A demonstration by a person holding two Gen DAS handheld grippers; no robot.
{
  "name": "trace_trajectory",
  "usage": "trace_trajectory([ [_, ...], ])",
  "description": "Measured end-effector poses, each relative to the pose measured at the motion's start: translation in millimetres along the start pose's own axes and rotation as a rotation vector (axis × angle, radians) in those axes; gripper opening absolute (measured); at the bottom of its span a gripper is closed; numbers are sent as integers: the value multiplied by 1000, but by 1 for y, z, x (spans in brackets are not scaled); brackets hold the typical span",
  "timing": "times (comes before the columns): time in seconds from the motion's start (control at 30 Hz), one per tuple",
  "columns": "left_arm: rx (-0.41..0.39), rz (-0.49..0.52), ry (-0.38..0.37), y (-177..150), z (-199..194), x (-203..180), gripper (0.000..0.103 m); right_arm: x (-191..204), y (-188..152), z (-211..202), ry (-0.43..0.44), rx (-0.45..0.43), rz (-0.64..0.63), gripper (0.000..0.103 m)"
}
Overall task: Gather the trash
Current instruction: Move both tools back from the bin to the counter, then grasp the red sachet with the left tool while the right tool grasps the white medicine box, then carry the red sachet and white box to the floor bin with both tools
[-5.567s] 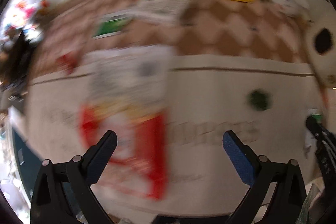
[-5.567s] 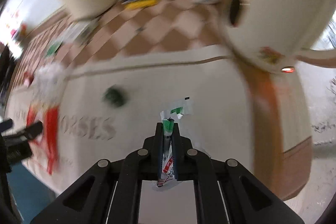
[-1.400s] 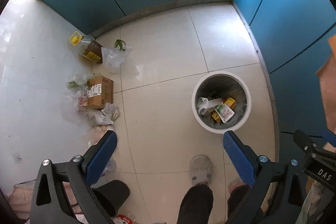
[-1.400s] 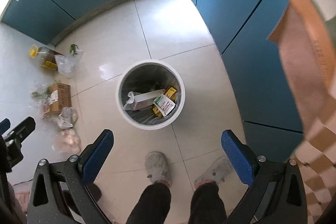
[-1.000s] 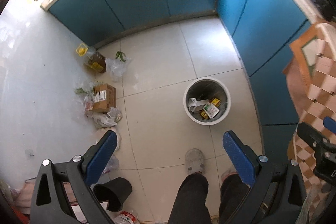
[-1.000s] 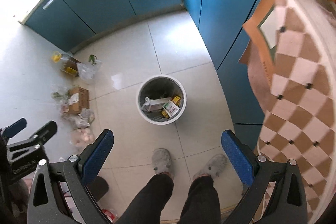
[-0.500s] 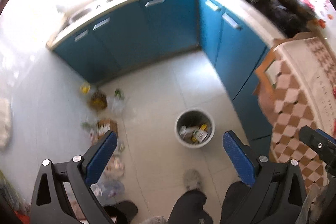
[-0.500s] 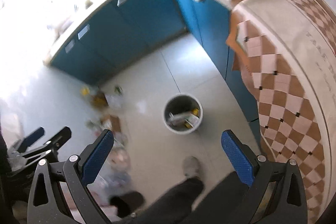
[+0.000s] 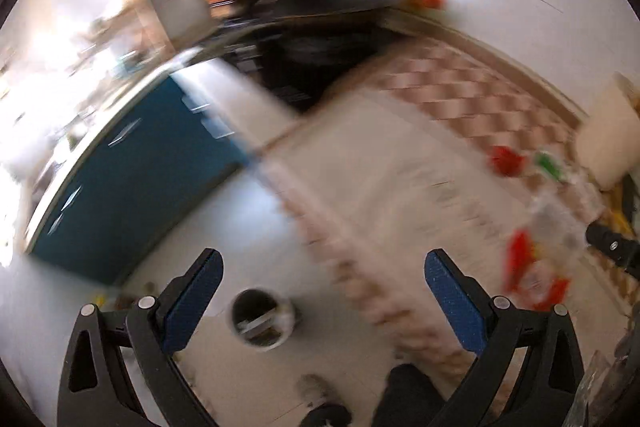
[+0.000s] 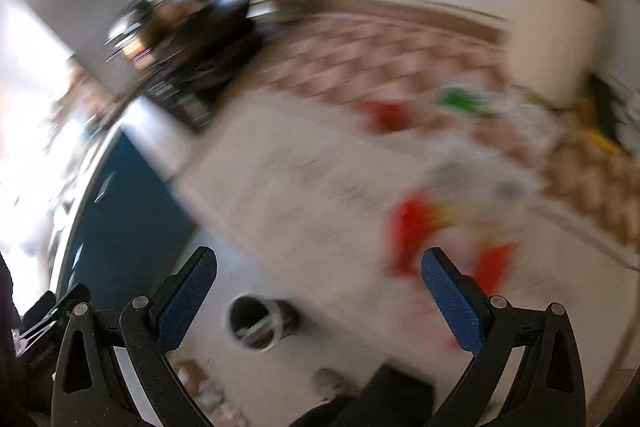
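Both views are smeared by motion. My left gripper [image 9: 324, 291] is open with nothing between its blue pads. My right gripper [image 10: 318, 287] is open and empty too. The round waste bin [image 9: 260, 323] stands on the pale floor low in the left wrist view, and the same bin [image 10: 256, 323] shows low in the right wrist view, some litter inside. A red and white wrapper [image 9: 528, 271] lies on the table at the right; in the right wrist view that wrapper [image 10: 436, 227] sits above my right finger. A small red scrap [image 10: 380, 113] and a green packet [image 10: 460, 99] lie farther back.
A table [image 9: 400, 163] under a cream cloth with a brown checked border fills the right of both views. Blue cabinets [image 9: 132, 171] line the left. A person's dark trouser leg [image 9: 408, 391] and slipper [image 9: 316, 387] are at the bottom. A cream box [image 9: 612, 131] stands far right.
Both grippers have swung up and to the right, from looking down at the bin and floor toward the table top. The bin has slid low and small. Both stay open.
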State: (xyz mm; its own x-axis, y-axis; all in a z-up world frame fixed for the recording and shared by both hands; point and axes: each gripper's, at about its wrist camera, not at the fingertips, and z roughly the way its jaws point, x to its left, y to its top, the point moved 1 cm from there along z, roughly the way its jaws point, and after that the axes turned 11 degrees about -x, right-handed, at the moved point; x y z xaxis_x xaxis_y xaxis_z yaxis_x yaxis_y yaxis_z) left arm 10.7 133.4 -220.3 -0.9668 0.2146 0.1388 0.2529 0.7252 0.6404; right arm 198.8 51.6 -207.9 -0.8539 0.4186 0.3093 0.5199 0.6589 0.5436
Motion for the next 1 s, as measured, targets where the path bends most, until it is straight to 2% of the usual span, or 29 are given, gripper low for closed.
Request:
trace_trajectory([
  [0.1, 30, 57, -87, 25, 41, -64, 103, -77, 36, 19, -103, 20, 36, 103],
  [0.23, 82, 143, -183, 45, 108, -147, 100, -157, 73, 54, -206, 18, -1, 103],
  [0.3, 91, 201, -197, 47, 138, -176, 89, -182, 87, 78, -249, 26, -54, 103],
  [0.4, 118, 255, -210, 47, 173, -203, 80, -204, 96, 112, -275, 33, -103, 103],
  [0.47, 144, 262, -221, 47, 192, -213, 78, -217, 100, 135, -275, 47, -144, 103],
  [0.53, 161, 254, -233, 48, 205, -218, 68, -224, 100, 149, -274, 53, -160, 103],
  [0.6, 172, 242, -250, 49, 214, -221, 49, -230, 101, 166, -264, 69, -180, 103],
  [0.63, 167, 230, -261, 51, 215, -222, 48, -233, 101, 171, -256, 74, -182, 103],
  [0.7, 144, 222, -270, 53, 215, -221, 33, -236, 102, 184, -246, 88, -191, 103],
  [0.77, 142, 230, -262, 53, 215, -223, 31, -237, 100, 193, -251, 95, -205, 102],
  [0.83, 132, 239, -253, 52, 212, -224, 29, -237, 97, 199, -257, 101, -209, 89],
  [1.0, 64, 235, -199, 53, 182, -215, 28, -230, 88, 193, -259, 64, -245, 88],
])
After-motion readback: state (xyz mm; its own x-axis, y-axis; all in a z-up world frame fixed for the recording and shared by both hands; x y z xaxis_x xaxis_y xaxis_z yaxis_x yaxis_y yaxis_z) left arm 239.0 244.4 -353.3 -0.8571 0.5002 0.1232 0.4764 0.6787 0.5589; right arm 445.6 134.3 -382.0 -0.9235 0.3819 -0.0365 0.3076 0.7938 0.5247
